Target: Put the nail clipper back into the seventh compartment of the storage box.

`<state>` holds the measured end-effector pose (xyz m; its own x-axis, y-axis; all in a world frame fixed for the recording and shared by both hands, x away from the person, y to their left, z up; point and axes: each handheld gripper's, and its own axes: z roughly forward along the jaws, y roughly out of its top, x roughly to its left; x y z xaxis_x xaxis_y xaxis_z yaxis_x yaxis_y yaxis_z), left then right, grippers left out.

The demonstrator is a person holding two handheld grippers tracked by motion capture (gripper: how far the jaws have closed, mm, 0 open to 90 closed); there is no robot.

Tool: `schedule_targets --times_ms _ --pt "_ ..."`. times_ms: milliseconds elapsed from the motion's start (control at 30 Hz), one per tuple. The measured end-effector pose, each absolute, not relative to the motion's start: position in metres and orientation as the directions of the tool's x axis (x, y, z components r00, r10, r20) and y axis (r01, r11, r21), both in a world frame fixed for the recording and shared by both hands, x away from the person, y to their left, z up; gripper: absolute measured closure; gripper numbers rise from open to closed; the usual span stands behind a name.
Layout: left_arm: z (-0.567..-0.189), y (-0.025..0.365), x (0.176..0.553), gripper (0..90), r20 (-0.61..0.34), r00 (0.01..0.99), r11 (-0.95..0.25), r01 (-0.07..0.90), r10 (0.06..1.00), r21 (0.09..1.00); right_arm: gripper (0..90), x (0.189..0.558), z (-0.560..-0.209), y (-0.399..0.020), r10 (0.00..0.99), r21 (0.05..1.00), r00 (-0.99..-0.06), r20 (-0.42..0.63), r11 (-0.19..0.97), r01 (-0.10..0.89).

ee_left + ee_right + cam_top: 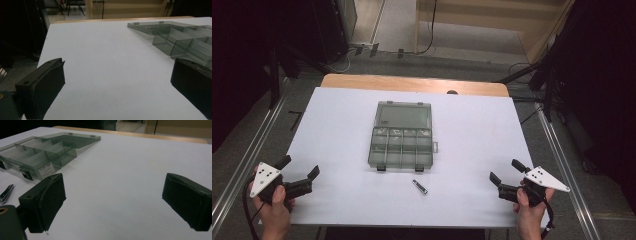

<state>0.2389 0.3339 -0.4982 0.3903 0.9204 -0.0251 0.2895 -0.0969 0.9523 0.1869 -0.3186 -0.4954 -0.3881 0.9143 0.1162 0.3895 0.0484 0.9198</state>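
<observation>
- White sheet over a wooden table, dark room around it; I have both tools low at the near edge.
- My left gripper stands wide open, empty; my right gripper likewise, jaws apart on nothing.
- Nearest between them lies a small nail clipper, just before the box.
- Beyond it sits the smoky compartment box, lid thrown back, compartments apparently bare.
- I judge nothing is started: next, reach in, pinch the flat clipper.
- Box sticker carries print too small to read.
</observation>
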Motion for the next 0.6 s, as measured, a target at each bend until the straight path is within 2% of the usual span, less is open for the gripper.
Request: schedule_targets --times_ms 600 --pt "-0.498 0.335 0.239 0.0 -0.032 0.388 -0.089 0.289 0.921 0.953 5.9 0.201 -0.476 -0.287 0.872 0.871 -0.483 0.078 0.176 0.459"
